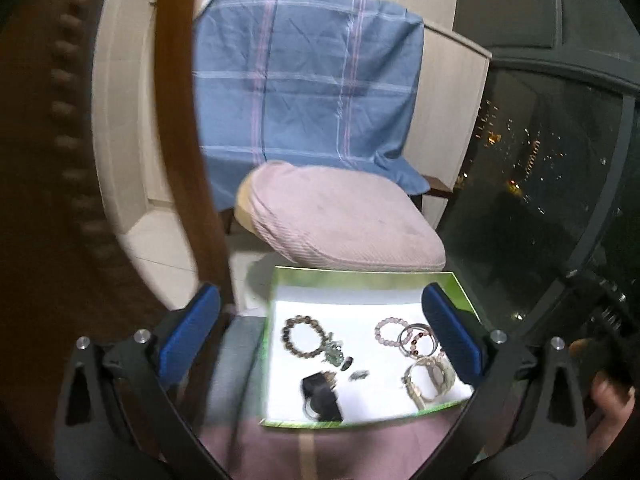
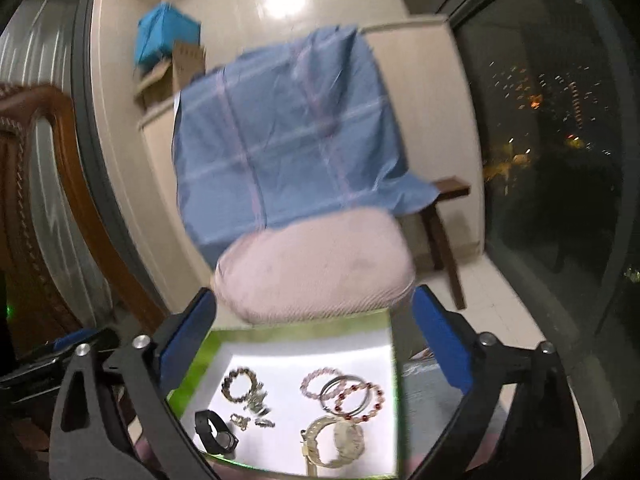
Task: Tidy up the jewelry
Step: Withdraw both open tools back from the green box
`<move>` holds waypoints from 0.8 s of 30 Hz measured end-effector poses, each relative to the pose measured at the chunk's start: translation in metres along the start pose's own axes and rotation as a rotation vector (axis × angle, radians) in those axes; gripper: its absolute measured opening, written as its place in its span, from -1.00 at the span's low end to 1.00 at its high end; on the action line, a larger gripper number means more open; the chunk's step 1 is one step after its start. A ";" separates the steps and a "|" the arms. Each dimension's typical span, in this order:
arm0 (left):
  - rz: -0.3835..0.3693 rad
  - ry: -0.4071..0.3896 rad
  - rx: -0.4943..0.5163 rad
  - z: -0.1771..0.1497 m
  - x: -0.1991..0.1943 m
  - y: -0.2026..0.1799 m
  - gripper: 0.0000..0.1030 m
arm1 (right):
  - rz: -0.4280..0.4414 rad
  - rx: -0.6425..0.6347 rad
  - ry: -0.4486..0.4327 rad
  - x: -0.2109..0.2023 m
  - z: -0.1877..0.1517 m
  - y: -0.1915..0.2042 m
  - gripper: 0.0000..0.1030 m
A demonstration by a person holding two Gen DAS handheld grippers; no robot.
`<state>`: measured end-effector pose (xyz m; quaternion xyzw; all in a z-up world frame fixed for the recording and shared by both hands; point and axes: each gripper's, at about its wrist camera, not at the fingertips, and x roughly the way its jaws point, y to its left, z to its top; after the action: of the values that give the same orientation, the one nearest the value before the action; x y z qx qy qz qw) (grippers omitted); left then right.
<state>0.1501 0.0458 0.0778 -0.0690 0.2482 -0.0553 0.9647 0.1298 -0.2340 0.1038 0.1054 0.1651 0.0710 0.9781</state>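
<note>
A green-rimmed tray [image 1: 362,278] with a white floor holds loose jewelry: a brown bead bracelet [image 1: 303,336], a pink bead bracelet [image 1: 386,330], a silver bangle [image 1: 414,338], a gold watch [image 1: 428,378] and a black band [image 1: 320,396]. My left gripper [image 1: 320,332] is open and empty, hovering above the tray. In the right wrist view the tray [image 2: 188,376] shows the brown bracelet [image 2: 240,384], the red bead bracelet [image 2: 362,400], the gold watch [image 2: 336,440] and the black band [image 2: 216,430]. My right gripper [image 2: 316,344] is open and empty above it.
A pink cushion [image 1: 344,216] lies just behind the tray, under a blue plaid cloth [image 1: 304,80] draped over a chair. A carved wooden chair back [image 2: 32,184] stands at the left. A dark glass window [image 2: 552,120] is at the right. Both views are blurred.
</note>
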 end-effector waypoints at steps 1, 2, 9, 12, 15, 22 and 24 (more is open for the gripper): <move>0.005 -0.007 -0.005 -0.004 -0.012 0.003 0.93 | -0.013 -0.002 -0.022 -0.011 0.000 -0.001 0.94; 0.004 -0.010 -0.007 -0.011 -0.024 0.006 0.93 | -0.023 -0.012 -0.033 -0.023 -0.002 -0.001 0.94; 0.089 0.052 0.051 -0.089 -0.075 0.001 0.93 | -0.112 -0.171 0.152 -0.075 -0.066 0.019 0.94; 0.085 0.058 0.063 -0.109 -0.094 -0.008 0.93 | -0.095 -0.194 0.218 -0.095 -0.092 0.027 0.94; 0.089 0.057 0.080 -0.124 -0.105 -0.014 0.93 | -0.102 -0.214 0.232 -0.114 -0.107 0.029 0.94; 0.125 0.095 0.066 -0.140 -0.098 -0.023 0.93 | -0.128 -0.230 0.227 -0.127 -0.121 0.030 0.94; 0.113 0.110 0.071 -0.143 -0.094 -0.024 0.93 | -0.132 -0.237 0.222 -0.125 -0.122 0.031 0.94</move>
<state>-0.0032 0.0202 0.0025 -0.0173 0.3023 -0.0134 0.9530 -0.0311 -0.2034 0.0366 -0.0304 0.2691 0.0369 0.9619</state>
